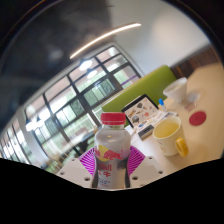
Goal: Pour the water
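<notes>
A clear plastic bottle (pixel 112 150) with a red cap and a red and yellow label stands between my fingers, tilted with the whole view. My gripper (pixel 112 168) is shut on it, the magenta pads (pixel 90 161) pressing its sides. Just beyond the fingers to the right a yellow mug (pixel 168 132) with a pale inside stands on the white table (pixel 205 140). The bottle's bottom is hidden below the fingers.
Beyond the mug a white cup (pixel 177 93) stands on the table, a red round lid or coaster (pixel 197 118) lies near it, and a dark tablet-like thing (pixel 138 107) leans behind. A green sofa (pixel 150 85) and large windows (pixel 80 95) fill the background.
</notes>
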Tool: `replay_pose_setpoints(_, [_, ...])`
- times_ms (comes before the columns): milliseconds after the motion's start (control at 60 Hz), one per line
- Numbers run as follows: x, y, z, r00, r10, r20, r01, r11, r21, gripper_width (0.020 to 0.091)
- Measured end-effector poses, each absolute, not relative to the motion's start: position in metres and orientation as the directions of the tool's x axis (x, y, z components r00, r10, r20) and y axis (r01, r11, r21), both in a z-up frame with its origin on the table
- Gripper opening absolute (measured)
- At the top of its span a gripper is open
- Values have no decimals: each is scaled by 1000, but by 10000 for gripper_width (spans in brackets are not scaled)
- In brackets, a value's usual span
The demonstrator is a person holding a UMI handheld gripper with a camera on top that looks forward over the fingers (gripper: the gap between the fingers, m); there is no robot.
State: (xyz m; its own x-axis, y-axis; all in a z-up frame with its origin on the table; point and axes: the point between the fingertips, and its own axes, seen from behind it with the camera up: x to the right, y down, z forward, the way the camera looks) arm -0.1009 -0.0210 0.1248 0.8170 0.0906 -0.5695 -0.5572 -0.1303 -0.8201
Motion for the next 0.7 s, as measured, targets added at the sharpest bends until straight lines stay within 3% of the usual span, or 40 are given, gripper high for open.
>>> replay_pose_setpoints(150, [-73,13,143,290,53,-955,-946,-133,-295,357])
replay_pose_setpoints(233, [-48,40,130,-44,57,-997,-988,-148,35,368])
replay_pose_setpoints(317, [-49,37,135,-294,37,-955,-945,-164,284,367])
replay_pose_setpoints(550, [-11,27,135,-511,55,-858,-860,-47,509,372])
replay_pose_setpoints(700, [-16,23,136,-540,49,-840,-841,-58,538,371])
